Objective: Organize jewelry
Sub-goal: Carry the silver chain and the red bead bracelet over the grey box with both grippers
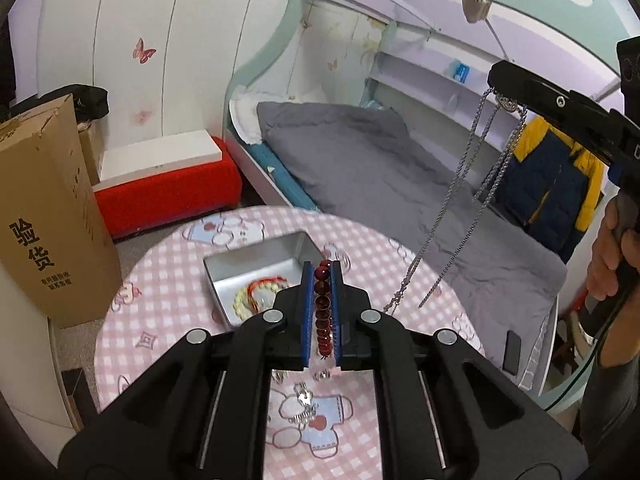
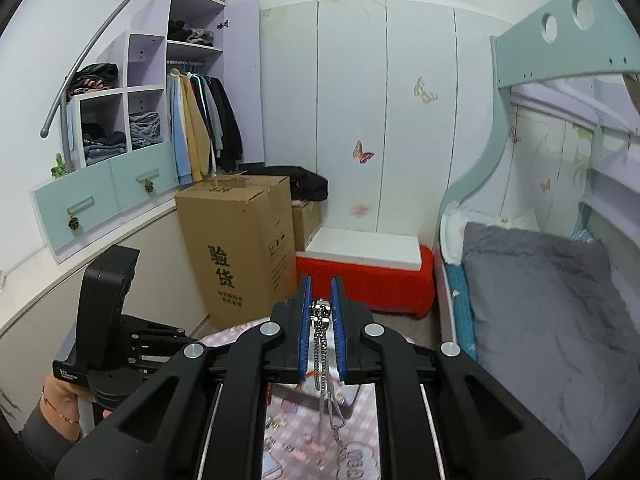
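Note:
My left gripper (image 1: 322,270) is shut on a dark red bead bracelet (image 1: 322,312) and holds it over the near edge of an open metal tin (image 1: 256,256). The tin holds a cream bead bracelet with red cord (image 1: 256,294). My right gripper (image 2: 321,284) is shut on a silver chain necklace (image 2: 326,360) high above the table. In the left wrist view that gripper (image 1: 496,76) is at the upper right and the chain (image 1: 452,200) hangs down to the right of the tin. Small silver pieces (image 1: 306,404) lie on the pink checked tablecloth (image 1: 160,300).
The round table stands next to a bed with a grey duvet (image 1: 360,168). A tall cardboard box (image 2: 240,248) and a red bench (image 2: 372,276) stand on the floor beyond. A black phone (image 1: 512,352) lies on the bed edge.

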`<state>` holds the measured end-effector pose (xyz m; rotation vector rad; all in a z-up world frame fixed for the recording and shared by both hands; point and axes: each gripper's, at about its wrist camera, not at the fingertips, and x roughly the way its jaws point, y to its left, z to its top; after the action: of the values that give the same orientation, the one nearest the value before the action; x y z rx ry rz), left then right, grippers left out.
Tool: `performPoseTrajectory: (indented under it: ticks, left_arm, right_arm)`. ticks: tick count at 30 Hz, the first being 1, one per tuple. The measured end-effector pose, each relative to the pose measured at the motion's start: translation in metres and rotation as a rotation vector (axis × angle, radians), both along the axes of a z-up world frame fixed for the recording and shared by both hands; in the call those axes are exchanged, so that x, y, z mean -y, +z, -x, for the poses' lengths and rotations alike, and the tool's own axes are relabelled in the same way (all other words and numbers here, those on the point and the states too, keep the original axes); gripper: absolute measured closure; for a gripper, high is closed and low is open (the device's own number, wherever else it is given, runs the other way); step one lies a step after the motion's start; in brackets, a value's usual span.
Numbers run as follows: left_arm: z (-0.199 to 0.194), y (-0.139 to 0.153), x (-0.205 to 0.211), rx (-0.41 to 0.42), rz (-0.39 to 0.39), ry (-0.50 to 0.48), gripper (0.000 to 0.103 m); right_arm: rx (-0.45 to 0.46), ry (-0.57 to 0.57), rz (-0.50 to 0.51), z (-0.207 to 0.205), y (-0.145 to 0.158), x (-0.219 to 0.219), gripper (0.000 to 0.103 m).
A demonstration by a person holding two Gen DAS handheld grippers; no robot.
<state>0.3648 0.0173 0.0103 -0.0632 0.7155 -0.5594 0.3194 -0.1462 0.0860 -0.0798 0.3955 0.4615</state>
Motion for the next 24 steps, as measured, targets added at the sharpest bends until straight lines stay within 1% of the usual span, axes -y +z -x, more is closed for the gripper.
performPoseTrajectory:
  ticks: [5,8,10,14,16,24]
  left_arm:
    - [-0.021,0.012,-0.005,0.005,0.008,0.028,0.095]
    - [-0.036,0.015,-0.005,0.001,0.002,0.045,0.095]
    - [-0.043,0.013,-0.005,-0.008,0.001,0.049,0.095]
    - [-0.058,-0.001,-0.002,-0.035,-0.020,0.058,0.095]
    - [-0.067,-0.012,-0.001,-0.059,-0.023,0.061,0.095]
    - [-0.091,-0.058,0.009,-0.146,-0.047,0.047,0.095]
  right_arm:
    - [0.030,-0.013,-0.005,-0.018,0.022,-0.006,0.095]
    - [0.021,-0.015,-0.002,-0.033,0.021,-0.013,0.095]
    - [0.002,-0.009,-0.001,-0.042,0.013,-0.019,0.095]
    - [-0.053,0.007,0.004,-0.061,-0.017,-0.031,0.095]
    - [-0.094,0.015,0.007,-0.071,-0.037,-0.036,0.095]
    - [-0.217,0.017,0.021,-0.094,-0.098,-0.041,0.095]
